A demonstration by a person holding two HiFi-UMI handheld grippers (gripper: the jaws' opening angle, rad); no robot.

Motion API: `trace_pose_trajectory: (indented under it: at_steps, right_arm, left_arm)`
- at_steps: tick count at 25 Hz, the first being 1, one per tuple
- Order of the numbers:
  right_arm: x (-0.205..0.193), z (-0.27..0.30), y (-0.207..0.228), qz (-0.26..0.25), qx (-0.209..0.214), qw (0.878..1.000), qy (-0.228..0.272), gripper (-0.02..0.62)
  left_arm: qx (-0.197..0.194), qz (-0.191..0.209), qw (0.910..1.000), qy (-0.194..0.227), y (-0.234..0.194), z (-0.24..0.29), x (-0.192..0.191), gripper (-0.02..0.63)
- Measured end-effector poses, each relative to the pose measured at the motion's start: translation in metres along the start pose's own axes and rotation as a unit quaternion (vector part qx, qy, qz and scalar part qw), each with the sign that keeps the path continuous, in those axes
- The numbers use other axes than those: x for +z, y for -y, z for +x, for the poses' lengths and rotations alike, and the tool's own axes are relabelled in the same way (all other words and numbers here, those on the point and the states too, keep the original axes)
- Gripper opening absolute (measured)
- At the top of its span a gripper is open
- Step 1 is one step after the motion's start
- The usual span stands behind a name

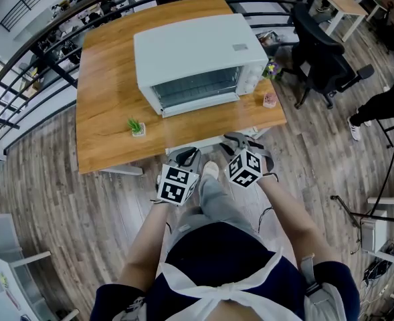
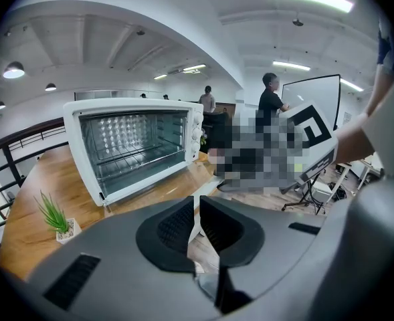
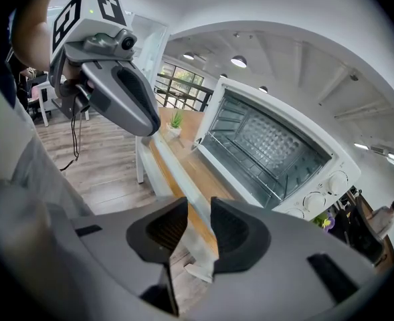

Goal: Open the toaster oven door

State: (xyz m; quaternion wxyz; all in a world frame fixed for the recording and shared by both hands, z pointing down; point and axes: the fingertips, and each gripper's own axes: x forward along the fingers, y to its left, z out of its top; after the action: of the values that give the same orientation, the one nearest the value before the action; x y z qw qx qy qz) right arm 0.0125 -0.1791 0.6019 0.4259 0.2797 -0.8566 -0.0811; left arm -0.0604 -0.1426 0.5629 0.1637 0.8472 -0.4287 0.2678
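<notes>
Now | boxy white toaster oven point(image 1: 197, 52) | wood-grain rectangular table point(image 1: 103, 112)

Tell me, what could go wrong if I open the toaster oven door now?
The toaster oven stands unheld near the table's front edge; a pull on its door might drag it forward. The small pink pot beside its right corner could be knocked by the right gripper. The left gripper is nearly shut and must open before gripping.
</notes>
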Motion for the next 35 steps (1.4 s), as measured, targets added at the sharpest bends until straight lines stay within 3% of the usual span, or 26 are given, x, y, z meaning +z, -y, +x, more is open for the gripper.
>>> trace_pose_trajectory:
  at_steps: [35]
  right_arm:
    - [-0.037, 0.024, -0.028, 0.003, 0.054, 0.998, -0.045, 0.123]
  left_arm:
    - [-0.002, -0.013, 0.9998, -0.015, -0.011, 0.01, -0.01, 0.034]
